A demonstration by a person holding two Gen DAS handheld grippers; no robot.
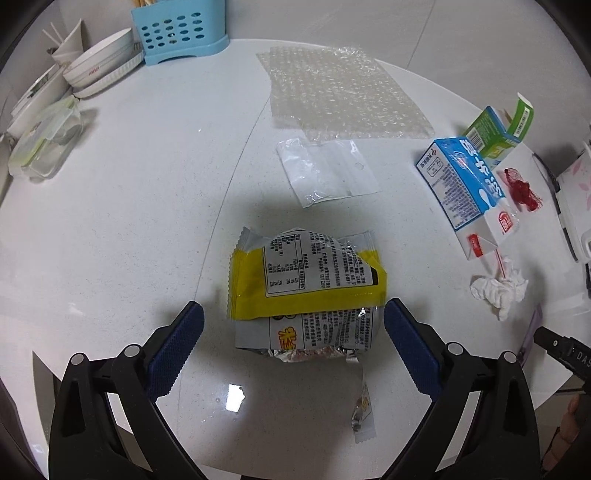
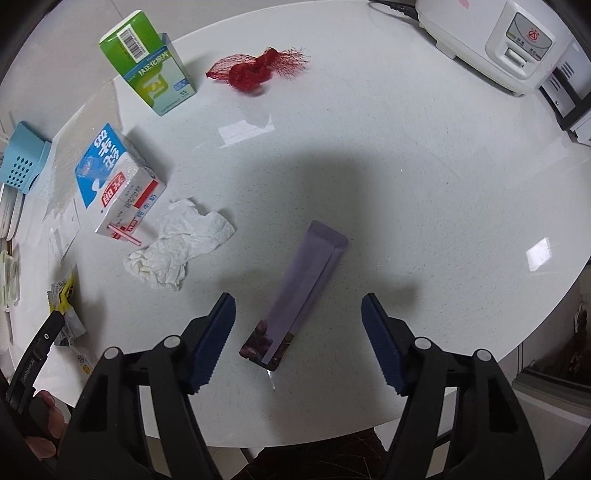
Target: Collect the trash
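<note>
My left gripper (image 1: 293, 314) is open above a yellow and silver snack wrapper (image 1: 306, 284), whose near end lies between the fingers. My right gripper (image 2: 297, 306) is open over a purple sachet (image 2: 299, 295) lying flat between its fingers. A blue milk carton (image 2: 114, 177) with a straw lies on its side; it also shows in the left wrist view (image 1: 465, 192). Beside it are a crumpled white tissue (image 2: 177, 243), a green box (image 2: 151, 70) and a red mesh net (image 2: 258, 68). Bubble wrap (image 1: 340, 92) and a clear plastic bag (image 1: 328, 170) lie further back.
A small torn wrapper strip (image 1: 364, 417) lies near the white table's (image 1: 129, 206) front edge. A blue utensil holder (image 1: 181, 29), stacked bowls (image 1: 99, 66) and a lidded container (image 1: 44, 144) stand at the back left. A white rice cooker (image 2: 491, 40) stands at the far right.
</note>
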